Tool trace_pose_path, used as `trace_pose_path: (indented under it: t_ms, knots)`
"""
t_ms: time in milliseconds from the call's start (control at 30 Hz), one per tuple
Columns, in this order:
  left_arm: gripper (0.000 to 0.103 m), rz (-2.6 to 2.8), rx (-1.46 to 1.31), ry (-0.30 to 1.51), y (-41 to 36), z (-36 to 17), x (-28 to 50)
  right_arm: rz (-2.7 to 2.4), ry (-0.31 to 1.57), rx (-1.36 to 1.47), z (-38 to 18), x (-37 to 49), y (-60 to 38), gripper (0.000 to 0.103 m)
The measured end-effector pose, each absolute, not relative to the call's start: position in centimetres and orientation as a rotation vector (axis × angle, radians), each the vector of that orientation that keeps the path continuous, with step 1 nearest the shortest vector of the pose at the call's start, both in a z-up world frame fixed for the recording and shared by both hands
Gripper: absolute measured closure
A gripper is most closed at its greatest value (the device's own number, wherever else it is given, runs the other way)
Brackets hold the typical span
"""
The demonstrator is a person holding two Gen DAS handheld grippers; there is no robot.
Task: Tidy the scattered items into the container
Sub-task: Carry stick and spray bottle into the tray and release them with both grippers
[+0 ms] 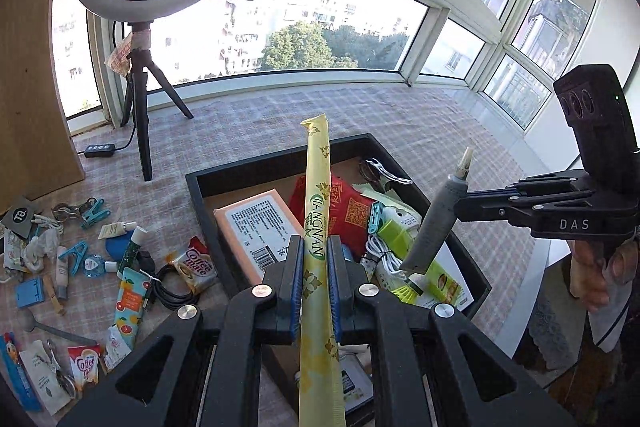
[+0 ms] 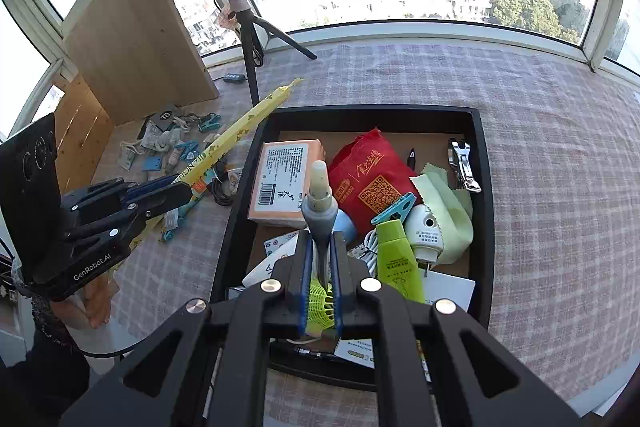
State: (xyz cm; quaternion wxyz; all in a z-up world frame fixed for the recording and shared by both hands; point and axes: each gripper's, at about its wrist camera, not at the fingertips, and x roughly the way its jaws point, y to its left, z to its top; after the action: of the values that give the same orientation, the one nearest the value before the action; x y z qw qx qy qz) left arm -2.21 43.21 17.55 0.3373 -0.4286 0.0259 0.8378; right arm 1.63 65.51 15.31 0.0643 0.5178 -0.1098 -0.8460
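My left gripper [image 1: 316, 255] is shut on a long yellow sachet stick [image 1: 318, 187], held upright above the near left part of the black tray [image 1: 280, 157]. It also shows in the right wrist view [image 2: 240, 131], left of the tray [image 2: 368, 111]. My right gripper [image 2: 320, 259] is shut on a grey tube with a cream cap [image 2: 320, 203], held over the tray; it shows in the left wrist view [image 1: 438, 215]. The tray holds an orange box [image 2: 280, 179], a red pouch [image 2: 368, 175], a green tube [image 2: 398, 255] and other items.
Several small items lie scattered on the checked cloth left of the tray: Coffee mate sachets [image 1: 196, 267], blue clips [image 1: 94, 213], a black cable [image 1: 168, 287], a spoon [image 1: 40, 325]. A ring light on a tripod [image 1: 140, 115] and a wooden board [image 1: 28, 75] stand at back left.
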Motion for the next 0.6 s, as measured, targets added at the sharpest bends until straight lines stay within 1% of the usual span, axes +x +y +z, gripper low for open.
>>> trace_pose_path:
  t_ms: [67,100,133,167,200,233,300,367,467,600]
  knots:
    - [0.092,2.183,-1.117,0.112,45.1,17.4,-2.2,-2.564,-0.318,1.569,15.1,1.5,65.9,0.094]
    - [0.091,2.177,-1.119,0.132,45.9,17.3,-2.2,-2.569,-0.302,1.571,15.0,1.4,66.0,0.093]
    - [0.086,2.176,-1.128,0.161,46.7,17.0,-2.2,-2.576,-0.288,1.574,14.9,1.3,66.0,0.093]
    - [0.069,2.189,-1.147,0.189,47.3,16.7,-2.3,-2.59,-0.283,1.577,14.8,1.2,66.1,0.091]
    - [0.049,2.204,-1.161,0.203,47.6,16.4,-2.4,-2.606,-0.287,1.574,14.8,1.2,66.2,0.088]
    - [0.044,2.215,-1.165,0.201,47.7,16.2,-2.5,-2.614,-0.293,1.564,14.8,1.2,66.2,0.086]
    - [0.044,2.218,-1.177,0.191,47.4,16.2,-2.4,-2.638,-0.284,1.549,14.9,1.3,66.2,0.079]
    - [0.044,2.232,-1.182,0.207,47.0,16.2,-2.2,-2.663,-0.255,1.536,14.9,1.3,65.9,0.076]
    - [0.043,2.247,-1.188,0.212,45.9,16.5,-2.1,-2.668,-0.274,1.521,14.8,1.3,65.5,0.072]
    - [0.037,2.282,-1.195,0.191,43.8,17.2,-2.2,-2.677,-0.291,1.506,14.5,1.2,64.4,0.071]
